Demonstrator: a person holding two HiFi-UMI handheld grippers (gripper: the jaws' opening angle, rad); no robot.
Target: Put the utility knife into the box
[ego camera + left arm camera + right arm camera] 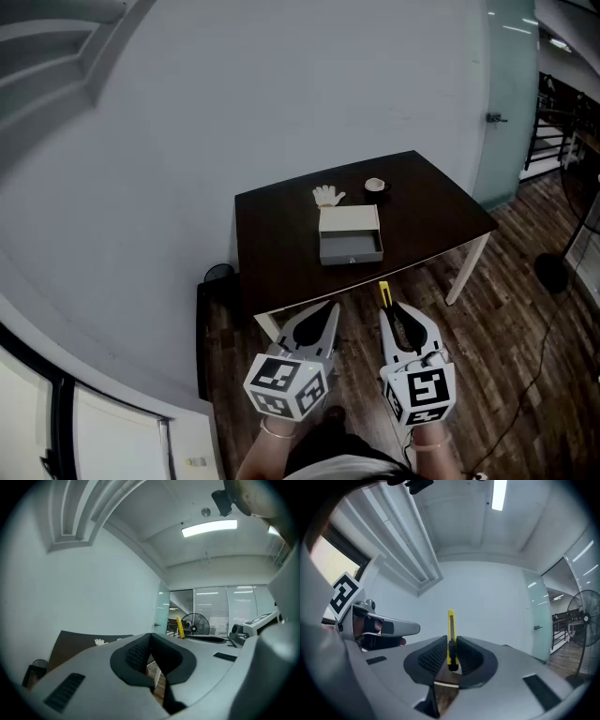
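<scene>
A yellow utility knife point(451, 637) stands upright between the jaws of my right gripper point(451, 654), which is shut on it; its yellow tip point(383, 292) pokes out past the jaws in the head view. My right gripper point(387, 310) hangs in front of the table's near edge. An open grey box point(350, 235) lies in the middle of the dark table point(281, 244), some way beyond both grippers. My left gripper point(332, 307) is beside the right one, shut with nothing in it; in the left gripper view its pads point(149, 656) meet.
A white glove point(327, 195) and a roll of tape point(375, 186) lie behind the box. A black bin point(217, 275) stands left of the table. A fan point(562, 246) and a cable are on the wood floor at right.
</scene>
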